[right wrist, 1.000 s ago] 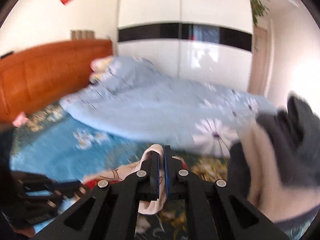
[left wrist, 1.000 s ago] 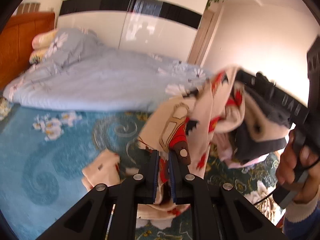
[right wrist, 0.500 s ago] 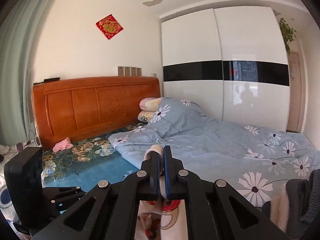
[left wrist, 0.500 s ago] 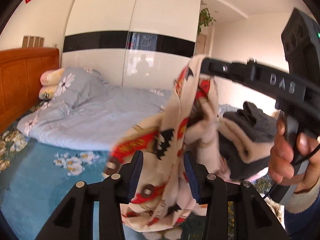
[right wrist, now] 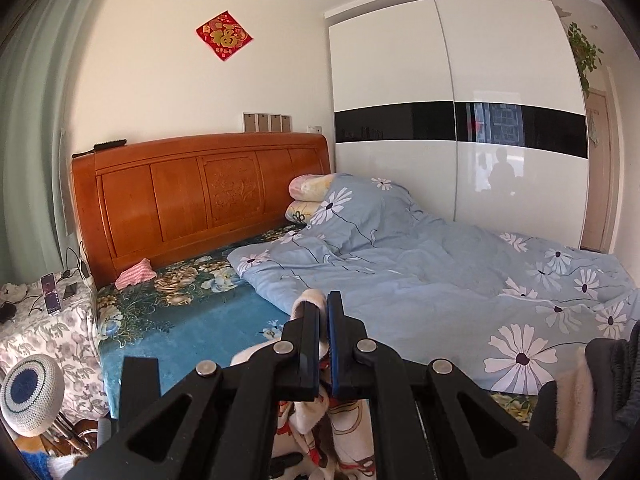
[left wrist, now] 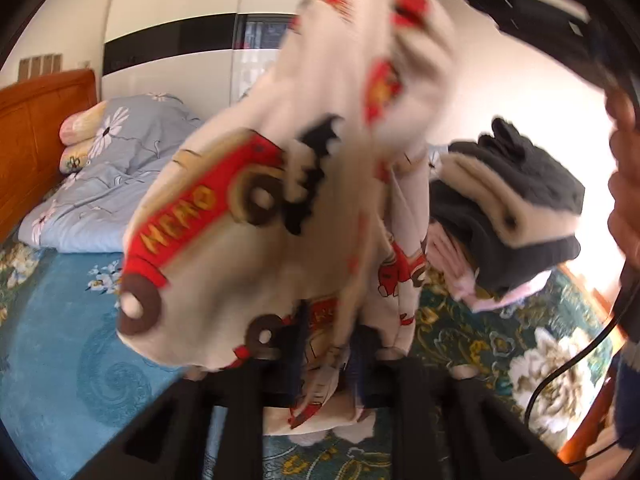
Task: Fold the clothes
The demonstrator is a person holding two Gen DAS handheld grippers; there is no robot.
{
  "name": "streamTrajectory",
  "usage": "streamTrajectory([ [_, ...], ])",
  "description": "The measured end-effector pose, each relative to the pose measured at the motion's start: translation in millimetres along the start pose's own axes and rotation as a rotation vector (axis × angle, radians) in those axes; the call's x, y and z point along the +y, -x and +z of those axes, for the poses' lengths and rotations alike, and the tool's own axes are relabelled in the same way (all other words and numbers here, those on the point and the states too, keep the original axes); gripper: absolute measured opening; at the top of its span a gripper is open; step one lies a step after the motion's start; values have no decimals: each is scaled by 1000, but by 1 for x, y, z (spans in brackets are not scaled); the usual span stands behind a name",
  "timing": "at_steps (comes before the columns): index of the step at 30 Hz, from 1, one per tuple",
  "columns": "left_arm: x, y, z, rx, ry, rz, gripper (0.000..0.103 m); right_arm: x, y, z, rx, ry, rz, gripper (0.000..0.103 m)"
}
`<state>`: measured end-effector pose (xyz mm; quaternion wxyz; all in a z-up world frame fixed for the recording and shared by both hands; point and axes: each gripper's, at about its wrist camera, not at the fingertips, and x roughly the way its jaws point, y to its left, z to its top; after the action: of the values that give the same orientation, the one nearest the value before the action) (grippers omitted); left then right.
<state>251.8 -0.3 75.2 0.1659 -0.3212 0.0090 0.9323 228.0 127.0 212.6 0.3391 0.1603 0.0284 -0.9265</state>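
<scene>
- Cartoon-print garment (left wrist: 256, 240) is hanging up in the air over the bed (right wrist: 192, 312).
- Right gripper (right wrist: 323, 344) is pinched tight on its cuff.
- Left gripper (left wrist: 326, 360) sits part open with cloth draped between the fingers.

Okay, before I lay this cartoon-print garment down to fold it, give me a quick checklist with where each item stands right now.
1. Right gripper shut on the cartoon-print garment: ok.
2. Left gripper holding the garment: cannot tell, its jaws are apart with cloth between.
3. Garment hanging flat: not ok, bunched.
4. Blue bedspread bare for laying: ok.
5. Dark clothes pile clear of the garment: cannot tell.
</scene>
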Motion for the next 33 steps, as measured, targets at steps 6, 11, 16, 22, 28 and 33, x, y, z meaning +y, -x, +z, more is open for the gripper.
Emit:
streamTrajectory([
  [6, 47, 13, 24, -28, 41, 261, 3, -18, -10, -3, 18, -41, -34, 4],
  [11, 95, 40, 79, -137, 65, 480, 3, -37, -32, -10, 66, -99, -13, 4],
  [16, 110, 86, 135, -328, 65, 549, 3, -33, -51, -8, 55, -124, 41, 4],
  [22, 136, 109, 91, -337, 220, 447, 3, -8, -46, -7, 11, -72, 89, 4],
  [28, 158, 90, -35, -199, 437, 371, 3, 23, -59, -88, 296, -21, 237, 4],
  [33, 160, 73, -113, -87, 578, 380, 3, 49, -67, -159, 547, -35, 372, 4],
])
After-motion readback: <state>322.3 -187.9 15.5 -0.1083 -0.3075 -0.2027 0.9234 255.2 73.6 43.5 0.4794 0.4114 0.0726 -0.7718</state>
